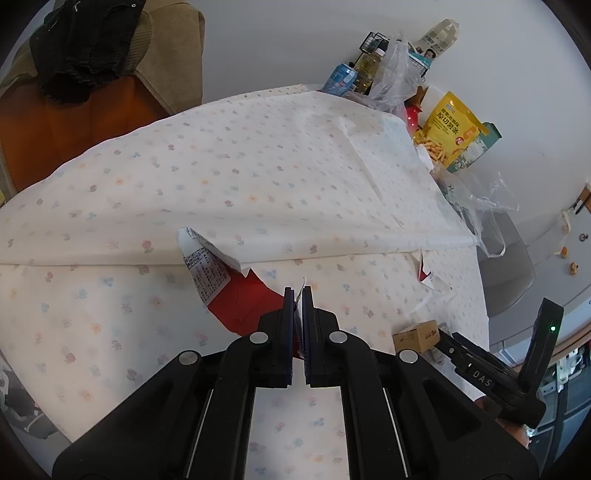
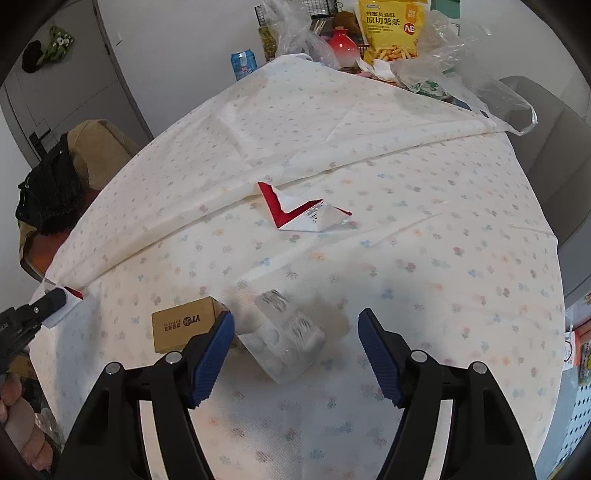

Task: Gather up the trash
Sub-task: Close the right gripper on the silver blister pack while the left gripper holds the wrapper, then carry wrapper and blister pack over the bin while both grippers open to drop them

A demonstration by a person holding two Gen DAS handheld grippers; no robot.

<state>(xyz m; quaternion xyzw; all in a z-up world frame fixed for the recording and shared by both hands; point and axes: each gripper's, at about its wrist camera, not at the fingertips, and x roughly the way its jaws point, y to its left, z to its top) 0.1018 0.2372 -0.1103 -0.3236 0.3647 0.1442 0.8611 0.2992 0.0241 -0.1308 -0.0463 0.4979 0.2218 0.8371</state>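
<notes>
While the left gripper (image 1: 298, 295) is seen with its jaws pressed together on an edge of a red and white wrapper (image 1: 236, 291), that wrapper is lifted slightly off the flowered tablecloth (image 1: 258, 177), with part of it tucked under a fold of the cloth. From the right wrist view, the same gripper (image 2: 55, 299) is found at the left edge, and a white and red scrap is clamped at its tip. The right gripper (image 2: 295, 328) is held over the table with its blue-padded jaws apart at a middling width, and a clear plastic blister tray (image 2: 288, 332) is lying on the cloth between them; no pad is seen touching it. Just beside the left finger of that gripper, a small brown cardboard box (image 2: 184, 325) is resting on the cloth, near the blister tray. Farther across the table, a second torn red and white wrapper (image 2: 303, 214) is lying flat near the long fold of the cloth. At the far edge of the table, a yellow snack bag (image 2: 391, 29), a blue drink can (image 2: 243, 63), a red pot (image 2: 343, 46) and crumpled clear plastic bags (image 2: 443, 62) are crowded together. A draped chair with dark clothing (image 2: 51, 188) is seen beside the table.
</notes>
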